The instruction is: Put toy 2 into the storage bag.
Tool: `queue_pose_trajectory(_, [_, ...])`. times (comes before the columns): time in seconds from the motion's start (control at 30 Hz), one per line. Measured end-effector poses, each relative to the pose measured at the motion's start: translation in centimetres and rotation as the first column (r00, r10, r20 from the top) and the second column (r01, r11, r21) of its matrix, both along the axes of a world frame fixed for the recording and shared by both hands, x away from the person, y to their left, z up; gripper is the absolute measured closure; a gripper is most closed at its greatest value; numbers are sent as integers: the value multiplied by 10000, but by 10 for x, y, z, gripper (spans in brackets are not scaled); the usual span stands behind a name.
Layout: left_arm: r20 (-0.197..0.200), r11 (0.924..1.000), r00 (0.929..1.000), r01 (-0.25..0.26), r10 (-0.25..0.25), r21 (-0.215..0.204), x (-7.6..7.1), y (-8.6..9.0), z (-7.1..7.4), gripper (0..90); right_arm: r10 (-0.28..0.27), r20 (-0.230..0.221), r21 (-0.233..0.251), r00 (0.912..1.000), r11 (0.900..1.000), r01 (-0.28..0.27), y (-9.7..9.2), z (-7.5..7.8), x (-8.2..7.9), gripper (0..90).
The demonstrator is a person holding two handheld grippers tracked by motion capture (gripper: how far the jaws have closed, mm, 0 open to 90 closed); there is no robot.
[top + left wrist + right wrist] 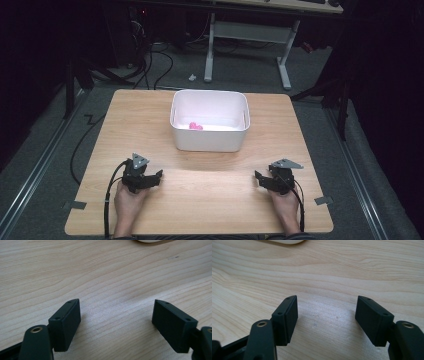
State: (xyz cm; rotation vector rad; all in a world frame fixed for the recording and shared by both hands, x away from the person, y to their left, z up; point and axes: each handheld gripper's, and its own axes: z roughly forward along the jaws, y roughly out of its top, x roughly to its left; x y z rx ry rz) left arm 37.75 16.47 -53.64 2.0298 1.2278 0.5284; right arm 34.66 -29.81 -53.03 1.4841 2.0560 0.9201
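Note:
A white plastic bin [210, 135] stands on the far middle of the wooden table [210, 195], with a small pink object [195, 126] lying on its floor. My left gripper [156, 176] rests near the table's front left, held by a hand, and points inward. My right gripper [260, 178] rests near the front right. In the left gripper view the left gripper [116, 315] stands open over bare wood. In the right gripper view the right gripper [327, 311] is open too, nothing between its jaws. The bin's lower edge [150, 241] peeks in at the top there.
Bare wood lies between the two grippers and in front of the bin. Tape tabs [323, 200] mark the table's front corners. Beyond the table are a grey floor, loose cables [150, 60] and a white desk frame [250, 35].

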Motion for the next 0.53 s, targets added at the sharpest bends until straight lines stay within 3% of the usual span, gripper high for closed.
queue_pose_trajectory(0.03, [0, 10000, 10000, -2, 2, 1, 0, 0, 0, 231, -3, 45, -379, 10000, 9993, 5, 3, 0, 0, 329])
queue_pose_trajectory(0.1, [-3, 10000, 10000, 2, -2, -3, 0, 0, 0, 231, 3, 117, -621, 9999, 9981, 4, 6, 0, -1, 318])
queue_pose_trajectory(0.53, [-8, 10000, 10000, 4, -4, -15, 0, 0, 0, 232, -121, 5, -500, 9999, 9987, 121, 5, -1, 1, 283])
